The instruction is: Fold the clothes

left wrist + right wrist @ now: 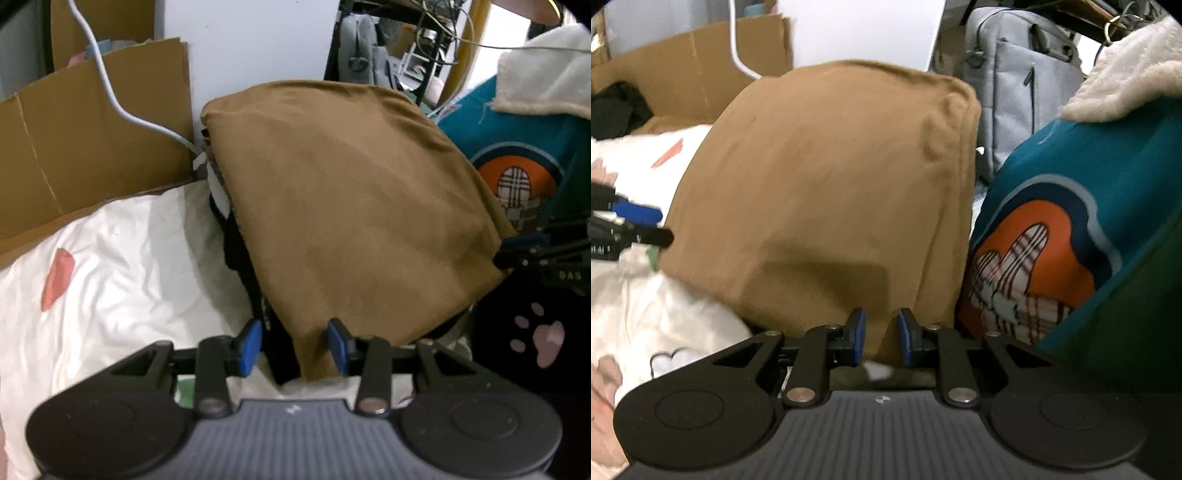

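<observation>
1. The brown garment (343, 206) is draped over a pile of clothes, right beside a teal printed shirt (517, 147) and above a white sheet (110, 258).
2. The left gripper (295, 343) has its near-left corner between its fingers, which look clamped on the bunched cloth.
3. The right gripper (881, 336) pinches the near-right edge, fingers close together.
4. Best bet, probably: keep both corners level and taut, then lay the fold down flat, no bunching.

At ten o'clock in my left view I see a cardboard box (92, 147) with a white cable (110, 92) hanging across it. In my right view, a grey backpack (1019, 85) stands at one o'clock.
</observation>
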Available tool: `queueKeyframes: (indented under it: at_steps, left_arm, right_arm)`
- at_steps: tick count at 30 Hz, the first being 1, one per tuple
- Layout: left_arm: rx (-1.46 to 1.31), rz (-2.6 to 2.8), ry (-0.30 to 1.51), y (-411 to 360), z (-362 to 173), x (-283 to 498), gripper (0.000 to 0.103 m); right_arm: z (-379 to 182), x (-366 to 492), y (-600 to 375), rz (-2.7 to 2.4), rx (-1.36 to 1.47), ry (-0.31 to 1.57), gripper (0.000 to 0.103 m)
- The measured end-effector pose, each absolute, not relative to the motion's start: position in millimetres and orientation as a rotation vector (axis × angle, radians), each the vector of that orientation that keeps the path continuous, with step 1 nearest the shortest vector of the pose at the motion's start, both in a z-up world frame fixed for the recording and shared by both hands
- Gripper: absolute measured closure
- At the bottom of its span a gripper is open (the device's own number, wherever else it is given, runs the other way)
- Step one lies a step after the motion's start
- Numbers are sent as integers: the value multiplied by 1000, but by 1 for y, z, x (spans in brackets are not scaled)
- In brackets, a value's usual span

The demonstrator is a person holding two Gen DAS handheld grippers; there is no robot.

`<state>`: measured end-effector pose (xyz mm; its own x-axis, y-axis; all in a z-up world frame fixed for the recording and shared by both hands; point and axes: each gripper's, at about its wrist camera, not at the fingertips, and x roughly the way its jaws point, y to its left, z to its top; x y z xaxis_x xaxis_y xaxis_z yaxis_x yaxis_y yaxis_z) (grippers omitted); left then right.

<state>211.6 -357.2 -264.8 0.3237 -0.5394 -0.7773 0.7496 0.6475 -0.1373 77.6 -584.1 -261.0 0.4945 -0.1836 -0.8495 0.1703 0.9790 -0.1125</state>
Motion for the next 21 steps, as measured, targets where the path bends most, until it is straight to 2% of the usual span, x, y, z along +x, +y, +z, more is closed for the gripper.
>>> queueKeyframes:
  at_steps: [4,10,17,21]
  left_arm:
    - [243,-868,881,-353,-250,214,60]
    - [248,-887,873,-367,-242,210,61]
    - [234,-917,852,-386,-240,212,61]
    - [212,-920,852,-400,-243,215,61]
  right_arm:
    - [-248,75,-569,-196,-17,994,79]
    - [-239,83,-550,-180,-38,953,65]
    - [-240,106,-535,-207,-52,922,64]
    - [-243,112,-532,-206,-41,911,58]
